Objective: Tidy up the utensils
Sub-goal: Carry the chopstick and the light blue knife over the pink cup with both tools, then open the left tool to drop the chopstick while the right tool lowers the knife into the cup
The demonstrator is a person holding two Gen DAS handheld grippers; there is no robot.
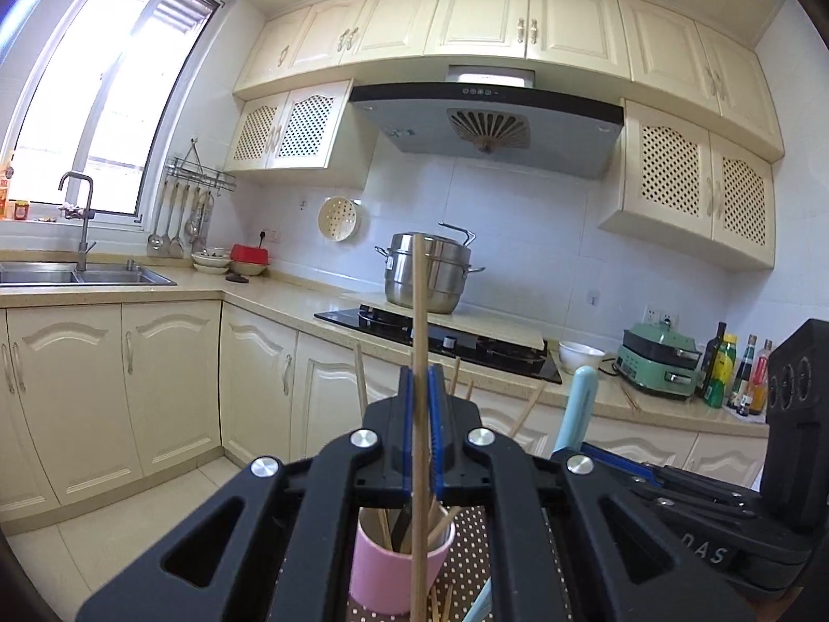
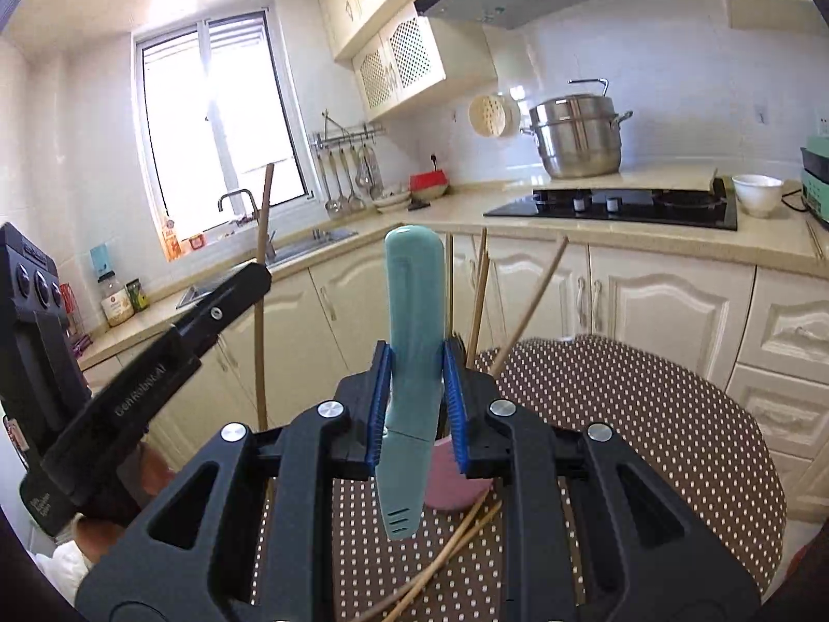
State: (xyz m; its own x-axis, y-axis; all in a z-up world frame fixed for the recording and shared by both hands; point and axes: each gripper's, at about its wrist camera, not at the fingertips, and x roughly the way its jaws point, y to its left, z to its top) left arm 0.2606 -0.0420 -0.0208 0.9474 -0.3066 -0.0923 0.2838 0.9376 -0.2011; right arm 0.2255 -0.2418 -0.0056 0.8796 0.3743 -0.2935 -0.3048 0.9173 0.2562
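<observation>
Above pink cup (image 1: 399,567), left tool (image 1: 420,389) pinching chopstick (image 1: 418,311), right tool (image 2: 417,368) clamping teal knife (image 2: 412,342)

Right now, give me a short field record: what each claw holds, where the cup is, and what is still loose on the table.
left claw: shut on a single wooden chopstick, held upright above the cup
right claw: shut on the teal knife, handle up, blade down
pink cup: on the polka-dot table, several chopsticks already in it
loose chopsticks: lying on the table beside the cup
</observation>
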